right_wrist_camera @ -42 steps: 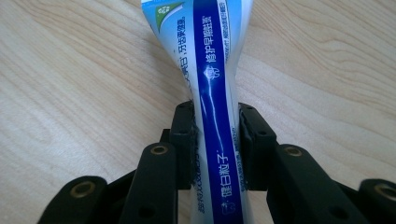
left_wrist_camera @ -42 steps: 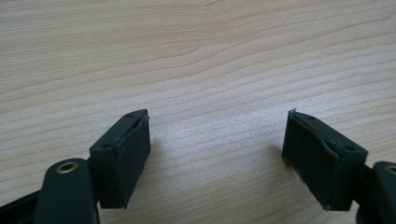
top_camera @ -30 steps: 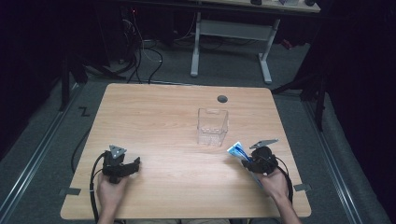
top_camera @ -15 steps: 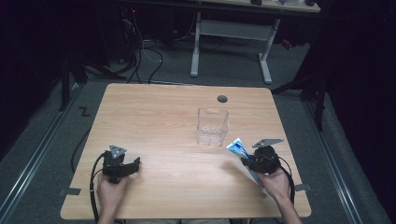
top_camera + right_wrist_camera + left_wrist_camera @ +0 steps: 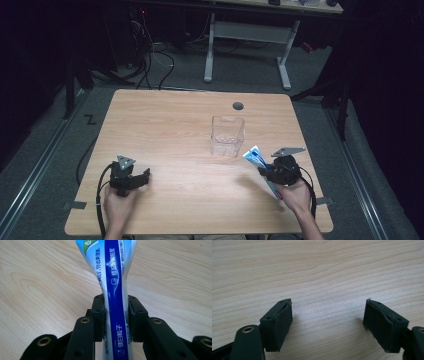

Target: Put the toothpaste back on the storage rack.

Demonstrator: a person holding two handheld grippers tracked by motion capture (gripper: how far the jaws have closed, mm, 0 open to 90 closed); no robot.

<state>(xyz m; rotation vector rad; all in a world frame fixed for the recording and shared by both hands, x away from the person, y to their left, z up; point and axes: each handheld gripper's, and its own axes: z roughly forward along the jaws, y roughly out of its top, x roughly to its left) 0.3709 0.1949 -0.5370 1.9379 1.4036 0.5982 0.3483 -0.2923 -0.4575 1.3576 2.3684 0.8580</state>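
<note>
Clear plastic container (image 5: 227,136), upright on table (image 5: 165,125)

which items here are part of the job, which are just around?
In play:
- toothpaste tube, clamped in right gripper
- clear container

Just around:
- left gripper, open on the table
- desk frame behind

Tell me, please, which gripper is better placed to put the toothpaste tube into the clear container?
Right. The right gripper is already shut on the toothpaste tube and sits just beside the clear container. The left gripper rests open with nothing between its jaws, far across the table.
</note>
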